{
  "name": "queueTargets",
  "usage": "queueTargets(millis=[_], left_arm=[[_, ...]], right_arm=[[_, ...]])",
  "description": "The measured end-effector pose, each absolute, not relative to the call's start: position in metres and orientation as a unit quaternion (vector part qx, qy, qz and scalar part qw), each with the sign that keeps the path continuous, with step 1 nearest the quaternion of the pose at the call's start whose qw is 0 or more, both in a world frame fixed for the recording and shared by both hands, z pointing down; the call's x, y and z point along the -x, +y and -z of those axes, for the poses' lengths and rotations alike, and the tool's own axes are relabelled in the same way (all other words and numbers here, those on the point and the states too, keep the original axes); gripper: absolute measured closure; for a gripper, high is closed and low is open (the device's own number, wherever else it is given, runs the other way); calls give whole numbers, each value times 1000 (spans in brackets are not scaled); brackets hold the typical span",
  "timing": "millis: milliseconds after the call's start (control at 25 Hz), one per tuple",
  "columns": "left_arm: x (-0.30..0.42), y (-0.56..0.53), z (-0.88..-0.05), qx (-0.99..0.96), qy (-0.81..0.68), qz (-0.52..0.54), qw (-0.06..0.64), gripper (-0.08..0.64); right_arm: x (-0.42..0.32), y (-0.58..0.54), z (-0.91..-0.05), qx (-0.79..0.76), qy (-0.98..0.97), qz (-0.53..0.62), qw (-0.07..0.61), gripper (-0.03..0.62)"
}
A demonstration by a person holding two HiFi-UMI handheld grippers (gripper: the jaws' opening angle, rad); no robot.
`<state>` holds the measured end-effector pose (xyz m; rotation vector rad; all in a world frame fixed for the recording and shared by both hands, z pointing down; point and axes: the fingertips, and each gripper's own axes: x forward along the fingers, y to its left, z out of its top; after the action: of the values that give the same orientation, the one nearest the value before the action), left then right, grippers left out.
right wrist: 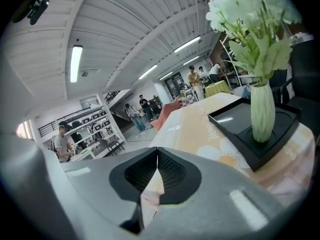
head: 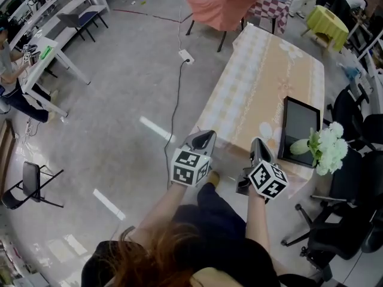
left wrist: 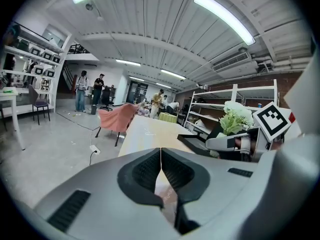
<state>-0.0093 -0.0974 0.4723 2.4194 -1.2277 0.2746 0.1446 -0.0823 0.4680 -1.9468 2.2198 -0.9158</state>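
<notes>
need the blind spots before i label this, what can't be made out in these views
Head view: a dark thing beside the right claw is half hidden by it; cannot tell what it is.
Right gripper view: the flowers are cut off at the top edge.
Left gripper view: the vase is hidden behind the right claw; the far people are too small to describe.

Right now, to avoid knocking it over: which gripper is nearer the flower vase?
The right gripper, jaws shut, beside the black tray bearing the flower vase; the left gripper is farther off.
</notes>
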Motion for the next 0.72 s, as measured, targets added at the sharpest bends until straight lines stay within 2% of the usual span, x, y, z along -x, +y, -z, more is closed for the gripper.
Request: queueTargets(millis=[720], left_arm=[[-27, -182, -467, -861, -458, -93, 201, 548]], right_arm=[[-189, -174, -469, 621, 725, 296, 29, 588]])
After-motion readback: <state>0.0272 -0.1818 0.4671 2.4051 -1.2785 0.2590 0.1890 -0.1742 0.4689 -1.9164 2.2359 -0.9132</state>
